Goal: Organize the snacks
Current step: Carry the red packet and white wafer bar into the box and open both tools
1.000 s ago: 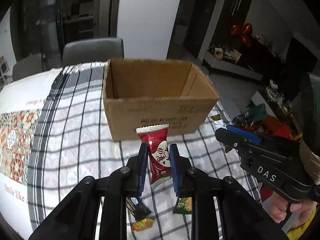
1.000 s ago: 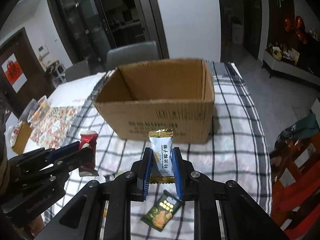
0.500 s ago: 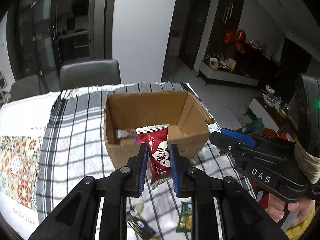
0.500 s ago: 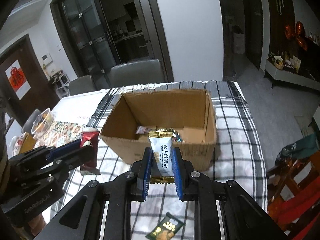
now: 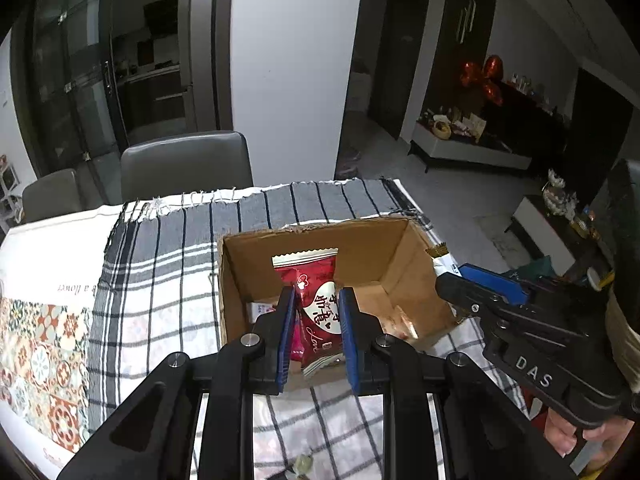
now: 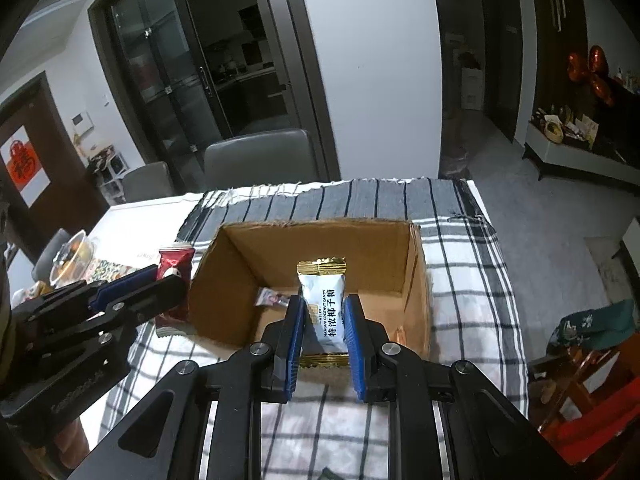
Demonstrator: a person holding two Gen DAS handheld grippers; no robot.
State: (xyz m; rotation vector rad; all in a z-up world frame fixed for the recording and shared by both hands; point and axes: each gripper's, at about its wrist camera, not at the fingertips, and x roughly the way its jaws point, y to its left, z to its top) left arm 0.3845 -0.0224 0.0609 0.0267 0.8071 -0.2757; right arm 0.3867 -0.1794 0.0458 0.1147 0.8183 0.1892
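Observation:
An open cardboard box (image 5: 404,264) (image 6: 416,264) stands on the checked tablecloth and holds a few small wrapped snacks (image 6: 272,298). My left gripper (image 5: 318,308) is shut on a red snack packet (image 5: 316,304) and holds it above the box's near edge. My right gripper (image 6: 323,312) is shut on a white and gold candy packet (image 6: 324,304), also above the box's near edge. In the right wrist view the left gripper (image 6: 160,284) shows at the box's left side with the red packet (image 6: 176,260).
A checked cloth (image 5: 160,264) covers the table, with a patterned mat (image 5: 36,344) to the left. Grey chairs (image 5: 188,168) stand behind the table. A glass bowl (image 6: 74,254) sits at far left. A small snack (image 5: 302,462) lies on the cloth below my left gripper.
Both grippers have risen and moved forward with their packets, from in front of the box to above its near edge. The box's inside and its snacks have come into view.

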